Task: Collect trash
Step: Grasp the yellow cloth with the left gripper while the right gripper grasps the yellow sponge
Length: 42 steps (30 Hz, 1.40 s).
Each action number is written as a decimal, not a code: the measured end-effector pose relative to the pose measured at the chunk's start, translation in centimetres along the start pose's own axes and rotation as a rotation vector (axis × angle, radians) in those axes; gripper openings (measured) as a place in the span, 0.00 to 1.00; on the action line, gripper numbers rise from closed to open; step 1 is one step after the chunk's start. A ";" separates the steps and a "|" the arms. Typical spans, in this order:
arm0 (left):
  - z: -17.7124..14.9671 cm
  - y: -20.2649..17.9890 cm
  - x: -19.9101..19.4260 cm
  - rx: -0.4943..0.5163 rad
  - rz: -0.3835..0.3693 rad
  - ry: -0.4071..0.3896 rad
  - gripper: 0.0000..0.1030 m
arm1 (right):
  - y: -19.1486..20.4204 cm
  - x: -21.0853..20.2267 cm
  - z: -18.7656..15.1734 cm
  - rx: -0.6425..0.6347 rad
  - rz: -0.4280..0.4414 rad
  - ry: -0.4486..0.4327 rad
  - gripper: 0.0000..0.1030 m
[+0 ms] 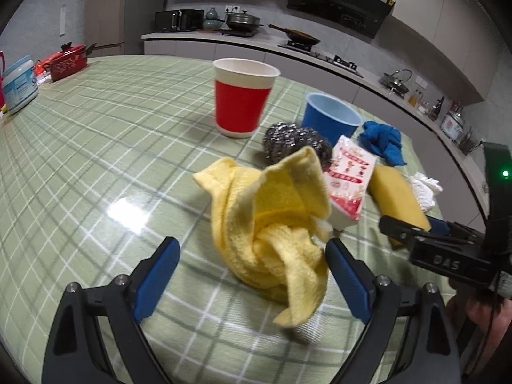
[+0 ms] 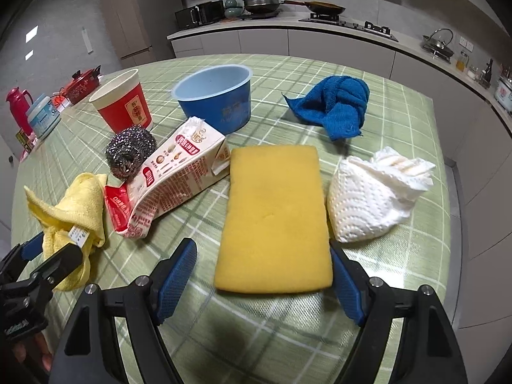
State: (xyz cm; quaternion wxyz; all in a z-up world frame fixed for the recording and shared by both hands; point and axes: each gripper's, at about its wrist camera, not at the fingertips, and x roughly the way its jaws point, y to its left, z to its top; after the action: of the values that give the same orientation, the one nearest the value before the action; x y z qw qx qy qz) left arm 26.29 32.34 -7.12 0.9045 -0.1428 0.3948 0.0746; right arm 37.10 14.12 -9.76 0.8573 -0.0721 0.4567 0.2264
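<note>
Risk: my left hand-held gripper (image 1: 252, 275), wide around yellow cloth (image 1: 272, 224), may snag milk carton (image 1: 348, 182) at 1 o'clock; right hand-held gripper (image 2: 262, 275) wide.

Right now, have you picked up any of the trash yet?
Not yet. Both grippers are open: the left gripper is around the yellow cloth, the right gripper around the sponge. The crushed carton and paper towel wad lie on the table.

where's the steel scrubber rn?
In the right wrist view the steel scrubber sits left of centre on the table, just in front of the red cup, against the crushed carton, behind the yellow cloth.
</note>
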 end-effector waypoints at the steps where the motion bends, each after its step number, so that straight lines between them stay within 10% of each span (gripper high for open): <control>1: 0.1 -0.3 0.2 0.005 -0.004 0.003 0.90 | 0.0 0.1 0.1 -0.003 -0.004 0.000 0.79; 6: 0.4 -0.8 1.9 0.009 -0.015 0.043 0.87 | 0.5 0.3 0.4 -0.048 -0.041 0.005 0.68; 11: 0.7 -0.7 1.9 0.020 -0.056 0.035 0.48 | 0.7 0.0 0.3 -0.064 -0.019 0.003 0.56; 42: -3.0 -9.1 -6.5 0.122 -0.128 -0.041 0.46 | -4.3 -15.5 -6.7 0.014 -0.037 -0.148 0.51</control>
State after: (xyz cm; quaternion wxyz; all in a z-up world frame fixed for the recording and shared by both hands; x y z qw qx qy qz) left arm 22.11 22.60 -2.48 0.9224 -0.1108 0.3701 -0.0045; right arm 26.55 3.06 -1.33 0.8932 -0.0576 0.3924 0.2117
